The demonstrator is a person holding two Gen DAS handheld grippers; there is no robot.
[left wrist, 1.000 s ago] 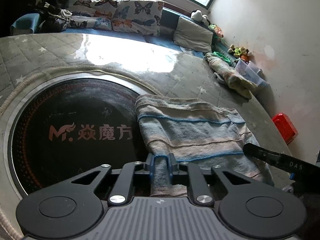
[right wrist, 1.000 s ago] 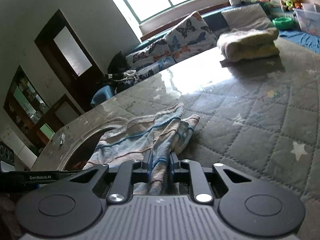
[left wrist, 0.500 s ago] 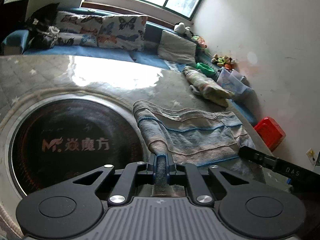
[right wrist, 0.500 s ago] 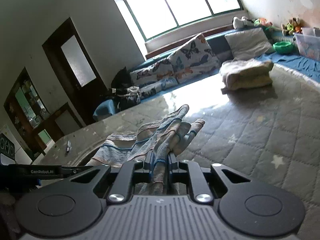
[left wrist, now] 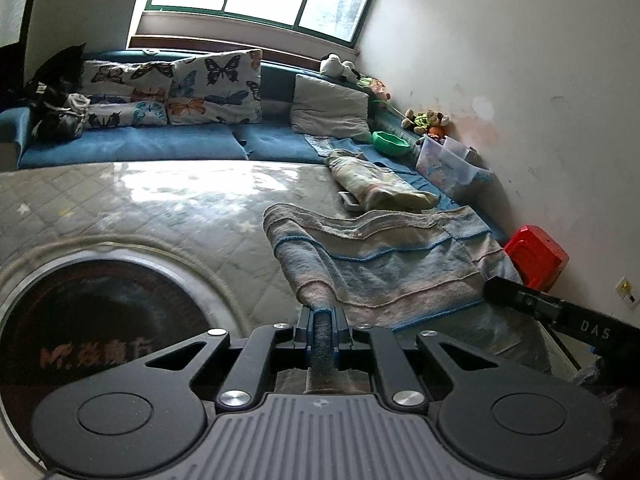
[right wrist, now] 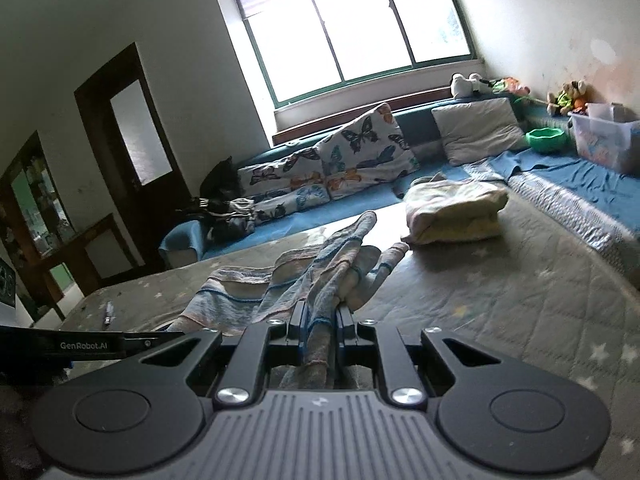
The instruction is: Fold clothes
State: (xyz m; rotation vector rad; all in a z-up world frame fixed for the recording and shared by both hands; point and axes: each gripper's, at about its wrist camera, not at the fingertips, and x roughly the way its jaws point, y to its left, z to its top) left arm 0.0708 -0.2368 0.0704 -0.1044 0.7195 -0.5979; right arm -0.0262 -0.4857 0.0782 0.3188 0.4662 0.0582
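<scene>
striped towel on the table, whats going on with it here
A person is folding laundry with a handheld gripper in each hand. Both the left gripper and the right gripper are shut on the near edge of the blue and beige striped towel, lifting it off the grey quilted star-print table cover. A cream folded cloth bundle lies further back.

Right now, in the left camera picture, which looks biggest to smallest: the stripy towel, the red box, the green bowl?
1. stripy towel, by far the biggest.
2. red box.
3. green bowl.
The box and bowl look close in size; the bowl sits farther back, so that order is unsure.
</scene>
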